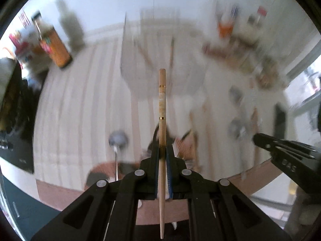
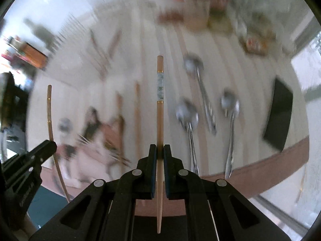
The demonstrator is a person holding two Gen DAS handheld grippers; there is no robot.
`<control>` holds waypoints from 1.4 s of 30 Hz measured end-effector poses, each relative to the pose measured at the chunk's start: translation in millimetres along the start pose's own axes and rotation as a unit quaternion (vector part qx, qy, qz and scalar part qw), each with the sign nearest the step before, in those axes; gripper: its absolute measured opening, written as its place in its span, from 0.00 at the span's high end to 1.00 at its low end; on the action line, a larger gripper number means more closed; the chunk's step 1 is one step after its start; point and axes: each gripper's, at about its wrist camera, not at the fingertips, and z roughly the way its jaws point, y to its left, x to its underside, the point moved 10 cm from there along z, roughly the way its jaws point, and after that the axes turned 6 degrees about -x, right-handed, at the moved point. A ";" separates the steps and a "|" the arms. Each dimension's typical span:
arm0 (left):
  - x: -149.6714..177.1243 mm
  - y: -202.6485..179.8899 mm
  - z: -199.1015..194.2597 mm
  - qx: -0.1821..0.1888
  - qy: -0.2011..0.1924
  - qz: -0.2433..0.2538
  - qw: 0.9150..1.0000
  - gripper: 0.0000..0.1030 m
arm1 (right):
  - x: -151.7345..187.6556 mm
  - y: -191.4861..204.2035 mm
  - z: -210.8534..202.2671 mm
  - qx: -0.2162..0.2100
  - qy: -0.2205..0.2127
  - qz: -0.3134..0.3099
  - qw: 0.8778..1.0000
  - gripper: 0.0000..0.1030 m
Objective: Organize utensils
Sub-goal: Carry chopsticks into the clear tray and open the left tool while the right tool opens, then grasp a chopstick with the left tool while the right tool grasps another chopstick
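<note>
Each gripper is clenched on one wooden chopstick: the left gripper (image 1: 162, 152) on the yellow-banded chopstick (image 1: 162, 104), the right gripper (image 2: 159, 150) on the green-banded chopstick (image 2: 159, 92), both held clear above the striped tabletop (image 1: 80, 104). The step in hand looks like carrying the pair off for sorting (the blur hides any holder). Next they need a common spot, away from the three spoons (image 2: 187, 114) near the tabletop's front edge.

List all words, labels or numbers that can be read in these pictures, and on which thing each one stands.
"DAS": raised letters on the right gripper.
Raised letters on the left gripper: too blurred to read.
Label on the orange bottle: blurred, not readable.
Packages at the far edge of the table: blurred, not readable.
</note>
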 end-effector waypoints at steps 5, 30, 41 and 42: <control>-74.5 8.8 -49.6 0.051 -0.043 -0.028 0.997 0.96 | -69.3 30.8 -53.0 -0.056 -0.045 -0.020 0.997 0.94; -199.9 51.6 89.5 0.043 0.123 -0.078 0.988 0.92 | -240.7 85.4 58.8 -0.067 0.047 -0.018 0.996 0.83; -185.0 86.4 39.1 -0.063 0.007 -0.079 0.995 0.12 | -227.0 52.0 -1.6 -0.030 -0.021 -0.025 0.999 0.47; -181.4 86.8 34.8 -0.068 -0.004 -0.080 0.994 0.05 | -221.0 44.7 -9.6 -0.025 -0.032 -0.023 0.999 0.45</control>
